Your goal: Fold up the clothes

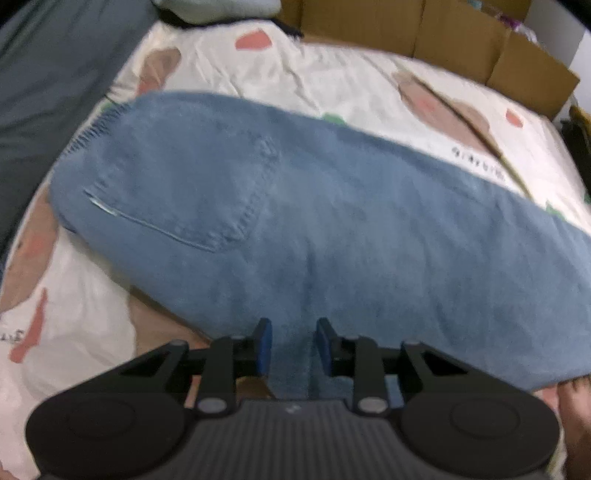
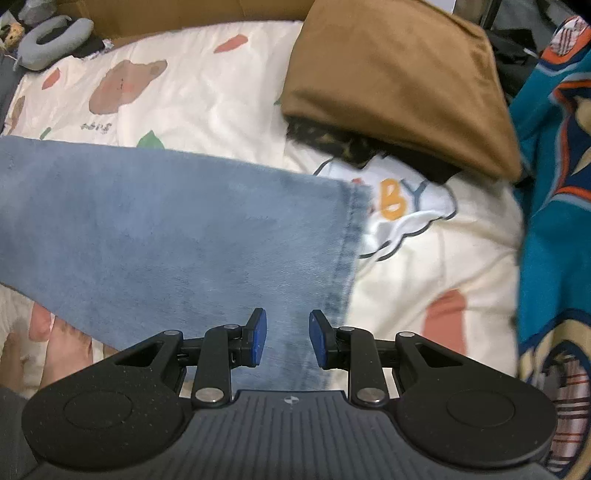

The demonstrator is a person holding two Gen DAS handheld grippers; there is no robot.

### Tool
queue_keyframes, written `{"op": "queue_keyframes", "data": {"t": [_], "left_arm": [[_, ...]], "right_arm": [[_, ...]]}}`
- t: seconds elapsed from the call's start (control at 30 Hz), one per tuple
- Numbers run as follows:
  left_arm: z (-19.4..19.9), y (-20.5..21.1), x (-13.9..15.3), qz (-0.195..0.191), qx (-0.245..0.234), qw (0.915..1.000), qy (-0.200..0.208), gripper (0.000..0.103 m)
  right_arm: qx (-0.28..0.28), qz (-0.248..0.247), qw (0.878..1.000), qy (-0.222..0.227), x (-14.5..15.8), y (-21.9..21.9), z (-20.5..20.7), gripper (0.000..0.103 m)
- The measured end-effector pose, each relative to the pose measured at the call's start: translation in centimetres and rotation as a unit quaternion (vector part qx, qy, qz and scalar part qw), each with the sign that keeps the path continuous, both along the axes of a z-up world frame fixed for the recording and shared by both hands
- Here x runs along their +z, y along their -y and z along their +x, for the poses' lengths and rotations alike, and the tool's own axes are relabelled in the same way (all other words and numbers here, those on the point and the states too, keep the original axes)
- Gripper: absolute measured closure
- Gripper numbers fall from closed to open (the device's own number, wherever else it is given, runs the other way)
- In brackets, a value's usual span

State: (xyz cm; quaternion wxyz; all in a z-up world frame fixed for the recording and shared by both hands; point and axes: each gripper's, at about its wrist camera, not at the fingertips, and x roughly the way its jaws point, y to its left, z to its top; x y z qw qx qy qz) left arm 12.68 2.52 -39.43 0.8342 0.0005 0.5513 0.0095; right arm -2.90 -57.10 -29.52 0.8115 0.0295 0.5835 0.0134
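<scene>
The jeans [image 1: 314,221] lie flat along the near edge of the bed [image 2: 207,107], and the printed cover between them and the far edge is bare and open to a hand. At the far right corner a brown cushion [image 2: 399,81] rises over dark cloth and a white printed garment [image 2: 402,206] just beside the jeans' hem, and a teal blanket [image 2: 554,206] walls the right edge. Cardboard boxes [image 1: 443,33] close off the far edge, and a grey neck pillow [image 2: 51,40] sits beyond it.

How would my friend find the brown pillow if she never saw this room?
Start at the big cream bedspread with cartoon bears. Follow the blue jeans to their hem; the brown pillow lies just beyond it. It is the only plain, puffy brown thing, next to a bright teal patterned cloth.
</scene>
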Motion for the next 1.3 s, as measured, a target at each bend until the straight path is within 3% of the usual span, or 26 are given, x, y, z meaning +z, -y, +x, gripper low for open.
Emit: {"op": "queue_keyframes", "data": {"t": [0.13,0.3,0.57,0.77,1.1,1.3], "left_arm": [[0.9,0.0,-2.2,0.029,-0.006,0.9990,-0.034,0.088],[1.8,-0.6,-2.4,0.038,-0.018,0.9975,-0.057,0.093],[3.4,-5.4,2.6,0.060,0.013,0.9981,-0.010,0.085],[5.7,-9.6,3.9,0.091,0.048,0.9946,0.010,0.085],[9.0,-13.9,3.5,0.111,0.081,0.9899,0.033,0.085],[9.7,-15.8,0.8,0.082,0.085,0.9929,0.017,0.087]], "right_arm": [[-0.009,-0.007,1.000,-0.020,-2.3,-1.1,1.0,0.071],[-0.017,-0.015,0.999,-0.042,-4.6,-1.8,2.2,0.071],[-0.016,-0.027,0.997,-0.066,-6.7,-2.7,2.9,0.070],[-0.020,-0.032,0.997,-0.074,-7.2,-2.9,3.1,0.070],[-0.014,-0.037,0.995,-0.090,-7.2,-3.3,3.3,0.070],[-0.004,-0.041,0.994,-0.097,-7.3,-3.6,3.2,0.070]]}}
